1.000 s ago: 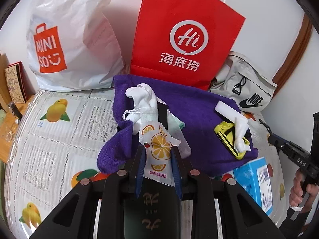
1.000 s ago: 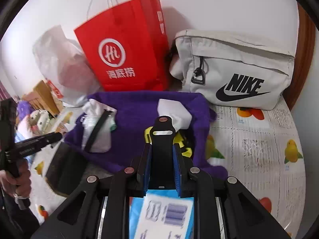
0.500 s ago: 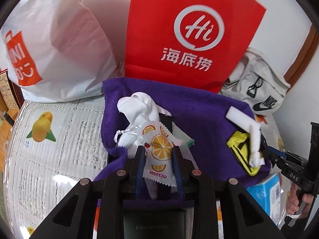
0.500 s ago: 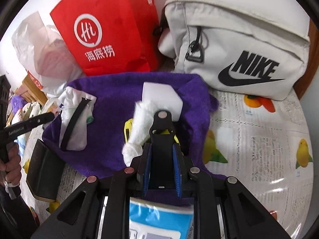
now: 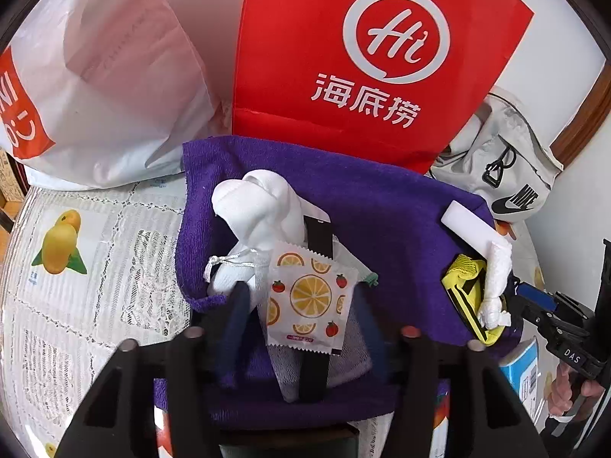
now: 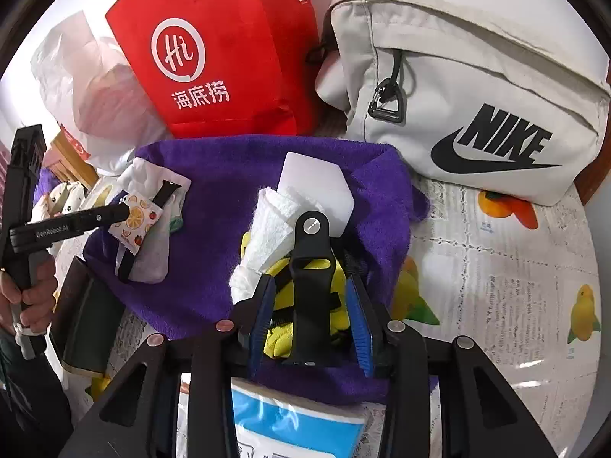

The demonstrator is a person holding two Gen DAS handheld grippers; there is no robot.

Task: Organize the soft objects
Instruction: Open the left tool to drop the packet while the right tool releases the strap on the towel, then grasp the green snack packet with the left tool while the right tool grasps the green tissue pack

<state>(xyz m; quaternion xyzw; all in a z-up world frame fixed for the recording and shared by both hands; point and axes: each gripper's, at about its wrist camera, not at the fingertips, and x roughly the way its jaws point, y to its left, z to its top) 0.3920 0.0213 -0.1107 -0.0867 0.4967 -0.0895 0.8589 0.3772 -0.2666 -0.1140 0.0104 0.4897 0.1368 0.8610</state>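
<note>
A purple towel (image 5: 382, 221) (image 6: 229, 175) is spread on the table. On its left part lie a white cloth bundle (image 5: 259, 206) and a black strap (image 5: 320, 236). An orange-print packet (image 5: 305, 297) (image 6: 133, 221) rests on them between the fingers of my left gripper (image 5: 301, 305), whose jaws are opening with gaps on both sides. My right gripper (image 6: 311, 316) is also opening. A black band (image 6: 309, 267) lies free between its blue pads (image 6: 263, 313), on a yellow item (image 6: 336, 278). Beside it are a rolled white cloth (image 6: 267, 229) and a white block (image 6: 317, 179).
A red paper bag (image 5: 362, 57), a white plastic bag (image 5: 107, 84) and a grey Nike bag (image 6: 477, 95) stand behind the towel against the wall. A blue box (image 6: 298, 423) sits at the towel's near edge, a dark box (image 6: 84, 328) to its left. The fruit-print tablecloth (image 6: 515, 286) extends right.
Both grippers moved forward and down over the towel. The left jaws spread and let go of the packet; the right jaws spread off the black band, which now lies on the yellow item.
</note>
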